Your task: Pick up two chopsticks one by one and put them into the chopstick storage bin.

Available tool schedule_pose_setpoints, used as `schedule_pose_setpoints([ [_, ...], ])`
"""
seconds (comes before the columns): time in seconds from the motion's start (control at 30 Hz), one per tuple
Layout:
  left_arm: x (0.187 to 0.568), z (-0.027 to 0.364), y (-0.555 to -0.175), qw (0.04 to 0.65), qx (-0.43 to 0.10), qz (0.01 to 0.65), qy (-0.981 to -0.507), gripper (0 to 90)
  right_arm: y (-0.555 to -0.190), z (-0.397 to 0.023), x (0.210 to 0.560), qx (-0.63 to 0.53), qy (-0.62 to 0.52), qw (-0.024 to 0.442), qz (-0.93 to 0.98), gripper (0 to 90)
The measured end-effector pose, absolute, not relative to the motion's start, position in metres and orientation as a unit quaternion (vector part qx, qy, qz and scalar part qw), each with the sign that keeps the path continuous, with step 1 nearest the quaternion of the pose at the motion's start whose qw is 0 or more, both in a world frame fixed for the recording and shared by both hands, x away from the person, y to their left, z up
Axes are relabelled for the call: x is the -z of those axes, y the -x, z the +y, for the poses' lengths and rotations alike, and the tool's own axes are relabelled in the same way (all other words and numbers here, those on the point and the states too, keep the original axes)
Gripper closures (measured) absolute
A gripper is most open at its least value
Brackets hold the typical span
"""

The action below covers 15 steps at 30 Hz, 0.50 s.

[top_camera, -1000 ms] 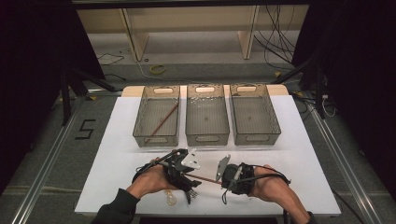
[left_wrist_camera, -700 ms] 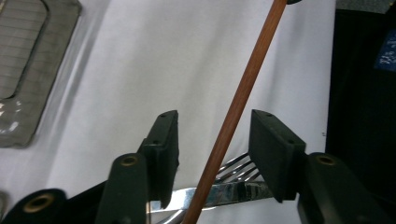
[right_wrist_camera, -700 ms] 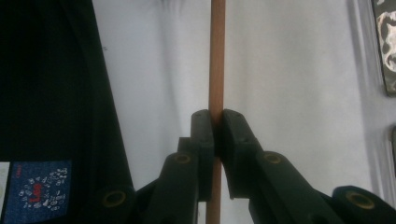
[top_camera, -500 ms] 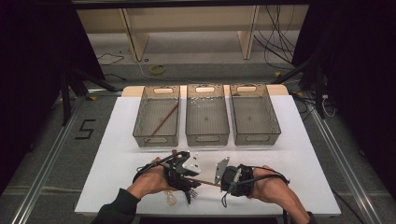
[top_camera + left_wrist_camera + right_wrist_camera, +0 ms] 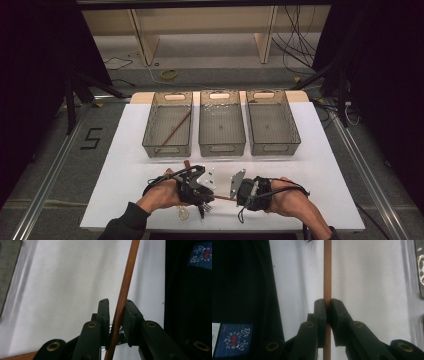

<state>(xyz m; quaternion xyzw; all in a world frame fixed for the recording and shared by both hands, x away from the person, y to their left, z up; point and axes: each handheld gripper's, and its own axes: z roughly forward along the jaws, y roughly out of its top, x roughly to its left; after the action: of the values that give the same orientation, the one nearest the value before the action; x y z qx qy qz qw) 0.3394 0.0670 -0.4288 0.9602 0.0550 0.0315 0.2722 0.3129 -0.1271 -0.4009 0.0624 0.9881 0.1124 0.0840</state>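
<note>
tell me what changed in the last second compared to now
The left gripper has just been closing its jaws around the brown stick; a sliver of gap remains on one side. The right gripper stayed clamped on the stick, and both hands and the three bins stayed put.

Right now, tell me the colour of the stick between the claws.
Reddish brown stick; clearest in the right gripper view.

Smooth wooden stick (image 5: pixel 124 287) (reddish-brown) over matt white table (image 5: pixel 62 290).
</note>
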Motion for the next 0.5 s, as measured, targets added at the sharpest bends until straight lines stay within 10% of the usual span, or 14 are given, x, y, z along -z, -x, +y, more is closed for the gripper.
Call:
schedule_pose_setpoints([
  [0.5,0.429,0.075,-0.346,0.281,-0.031,0.09,-0.955,83.7,-0.327,-0.146,0.388,-0.165,-0.132,0.125,0.969,53.3],
])
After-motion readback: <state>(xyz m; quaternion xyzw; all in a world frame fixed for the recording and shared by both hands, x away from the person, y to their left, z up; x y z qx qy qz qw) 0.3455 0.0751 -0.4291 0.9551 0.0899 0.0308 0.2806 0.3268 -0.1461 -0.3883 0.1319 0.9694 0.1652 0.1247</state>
